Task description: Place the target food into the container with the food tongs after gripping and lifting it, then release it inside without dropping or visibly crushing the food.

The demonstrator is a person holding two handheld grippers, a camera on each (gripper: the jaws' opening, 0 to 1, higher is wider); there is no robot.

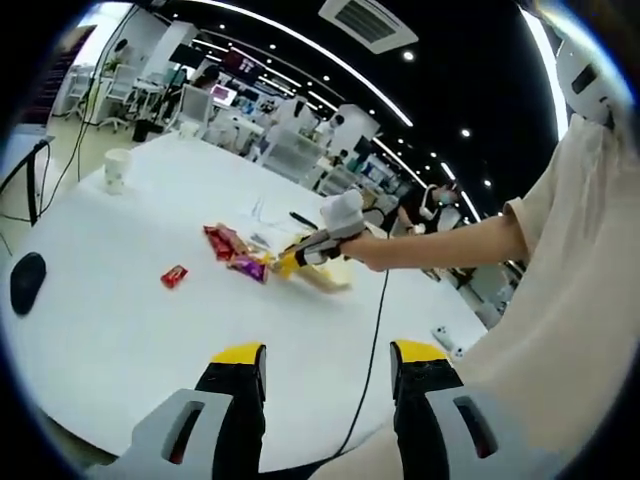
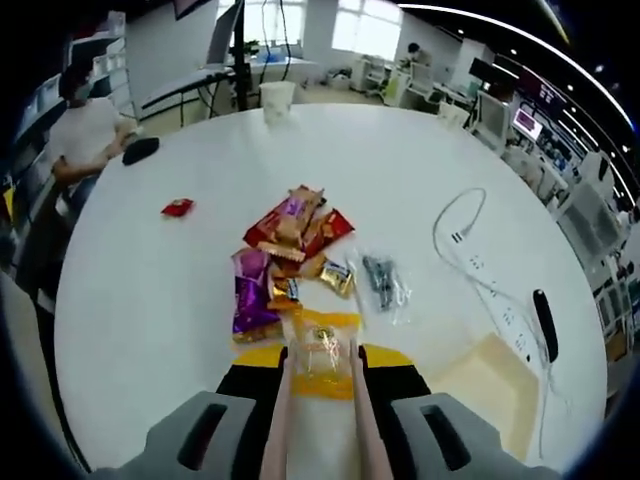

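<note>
While the right tool (image 2: 322, 368) squeezes pink food tongs (image 2: 318, 420) around a clear yellow snack packet (image 2: 322, 352) just off the white round table (image 2: 150, 300), the shallow tan container (image 2: 490, 385) lies near, to its right.

In the right gripper view, a heap of snack packets (image 2: 290, 240) lies at the middle of the worktop (image 2: 150, 290), with a single packet (image 2: 177, 207) apart at its upper left and a cup (image 2: 277, 100) at the far edge, top centre. A power strip (image 2: 505, 315) and its cable (image 2: 460, 225) lie at the right, a container (image 2: 490, 385) sits at lower right, and a sachet (image 2: 322, 350) lies bottom centre between the tongs (image 2: 285, 420). In the left gripper view, a mouse (image 1: 27, 280) lies on the worktop at the left edge.
</note>
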